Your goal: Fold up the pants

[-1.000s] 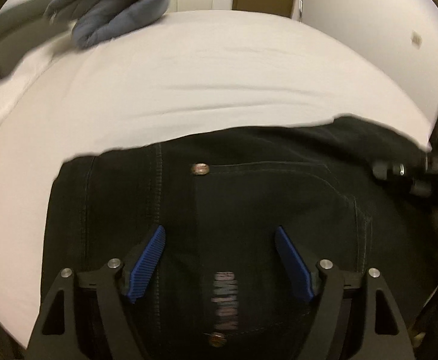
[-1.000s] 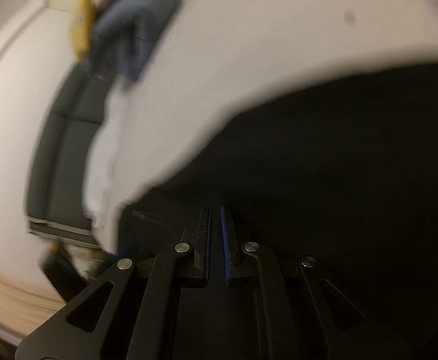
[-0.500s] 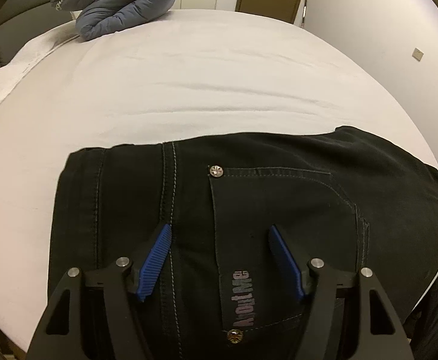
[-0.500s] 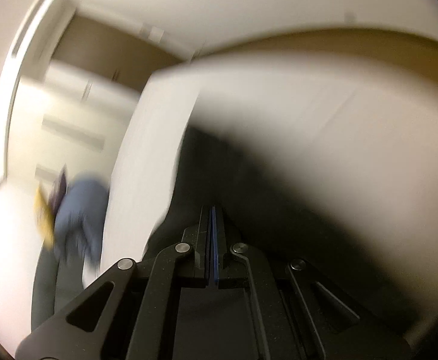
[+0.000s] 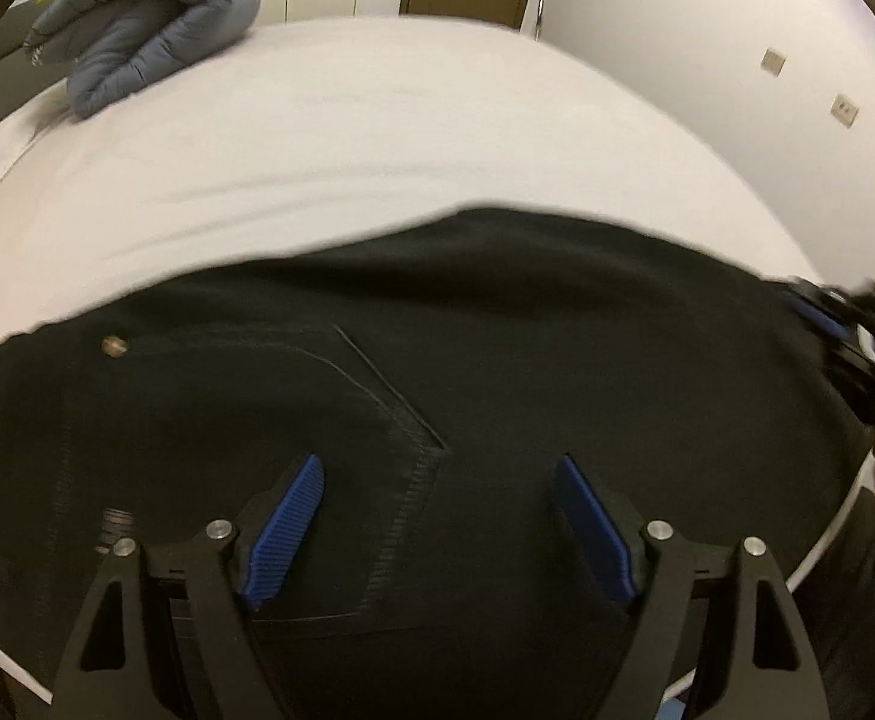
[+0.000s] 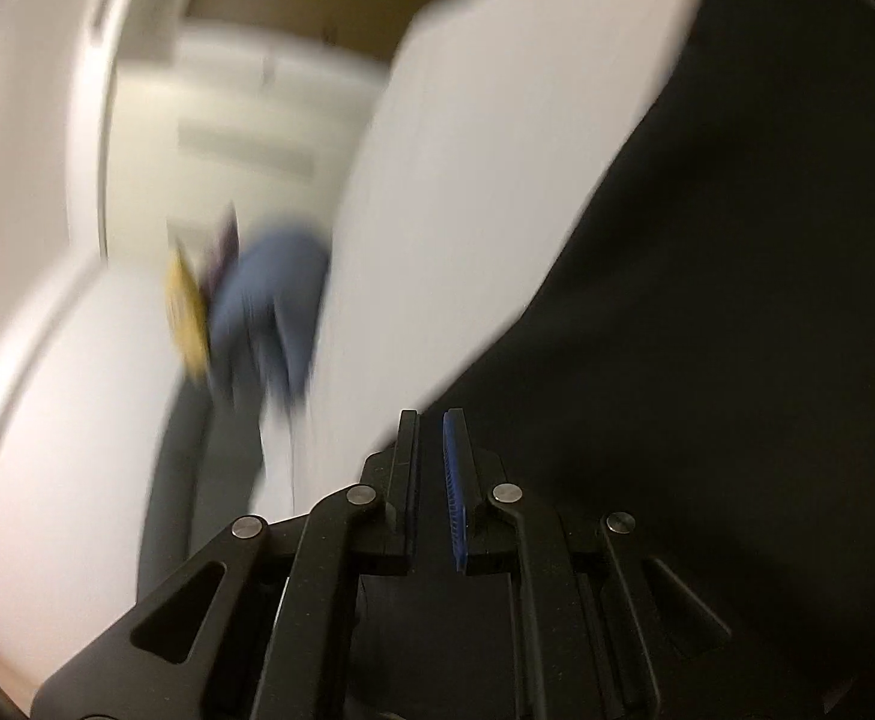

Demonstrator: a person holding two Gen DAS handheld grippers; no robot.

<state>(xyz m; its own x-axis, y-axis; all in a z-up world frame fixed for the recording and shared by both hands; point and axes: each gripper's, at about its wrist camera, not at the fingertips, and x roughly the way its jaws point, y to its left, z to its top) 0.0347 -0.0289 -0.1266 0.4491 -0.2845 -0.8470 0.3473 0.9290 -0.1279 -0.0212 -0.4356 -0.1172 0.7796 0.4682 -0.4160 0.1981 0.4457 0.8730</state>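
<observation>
Left wrist view: white bed [image 5: 413, 138], with black pants [image 5: 497, 360] lying flat across its near part, a folded grey jacket [image 5: 149, 30] far back. Left tongs [image 5: 437, 522] hover spread above the pants; right tongs [image 6: 431, 480] nearly pressed together, pinching nothing visible, beside the pants' edge.

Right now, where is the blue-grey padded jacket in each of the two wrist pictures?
Left wrist view: the blue-grey padded jacket lies rolled at the upper left, on the far corner of the white bed.
Right wrist view: the same jacket is a blurred patch left of centre.
Shared landmark: the black pants on the bed, lower in the left view, right side in the right view.
</observation>
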